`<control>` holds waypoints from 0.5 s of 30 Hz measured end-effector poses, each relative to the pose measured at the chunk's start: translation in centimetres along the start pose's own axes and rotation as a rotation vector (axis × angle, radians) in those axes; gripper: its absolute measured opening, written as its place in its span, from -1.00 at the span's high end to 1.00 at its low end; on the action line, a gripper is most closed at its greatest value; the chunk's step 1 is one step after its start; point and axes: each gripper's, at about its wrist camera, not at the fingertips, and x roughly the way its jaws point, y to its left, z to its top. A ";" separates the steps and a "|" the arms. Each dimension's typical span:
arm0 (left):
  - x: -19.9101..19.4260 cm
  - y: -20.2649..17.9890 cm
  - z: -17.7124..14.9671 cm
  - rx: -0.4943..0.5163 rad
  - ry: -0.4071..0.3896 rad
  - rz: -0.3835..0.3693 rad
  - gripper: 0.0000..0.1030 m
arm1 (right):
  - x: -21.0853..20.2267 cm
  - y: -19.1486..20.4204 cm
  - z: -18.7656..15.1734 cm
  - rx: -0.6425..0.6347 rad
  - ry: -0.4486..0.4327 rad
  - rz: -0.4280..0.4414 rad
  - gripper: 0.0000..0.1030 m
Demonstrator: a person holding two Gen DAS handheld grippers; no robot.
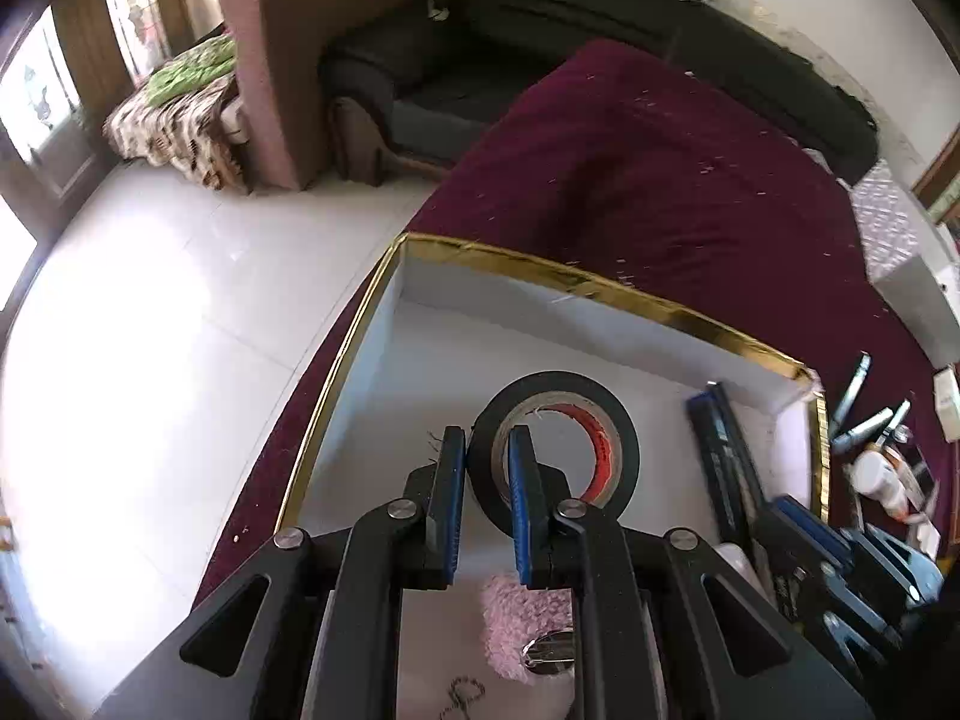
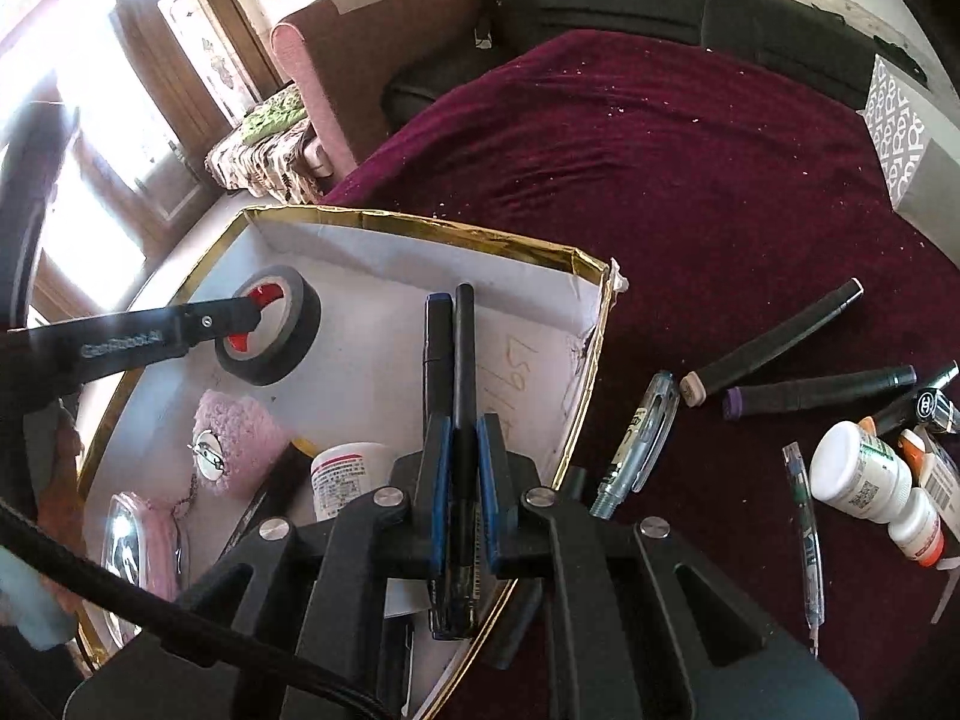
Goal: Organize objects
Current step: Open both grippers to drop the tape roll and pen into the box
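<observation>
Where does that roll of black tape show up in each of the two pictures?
Left wrist view: the roll of black tape sits at lower centre, its wall pinched by the left hand-held gripper.
Right wrist view: the tape is at middle left, inside the box, with the same gripper reaching in from the left.
Shared landmark: the white box's gold rim.

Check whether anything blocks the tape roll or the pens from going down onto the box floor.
Nothing visible does. The floor under the tape roll in the left gripper is bare, as under the pens in the right gripper.
</observation>
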 end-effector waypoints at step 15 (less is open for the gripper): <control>-4.7 -1.6 -5.2 -0.014 -0.099 -0.132 -0.03 | -5.3 -0.6 -2.1 0.067 -0.136 0.119 -0.27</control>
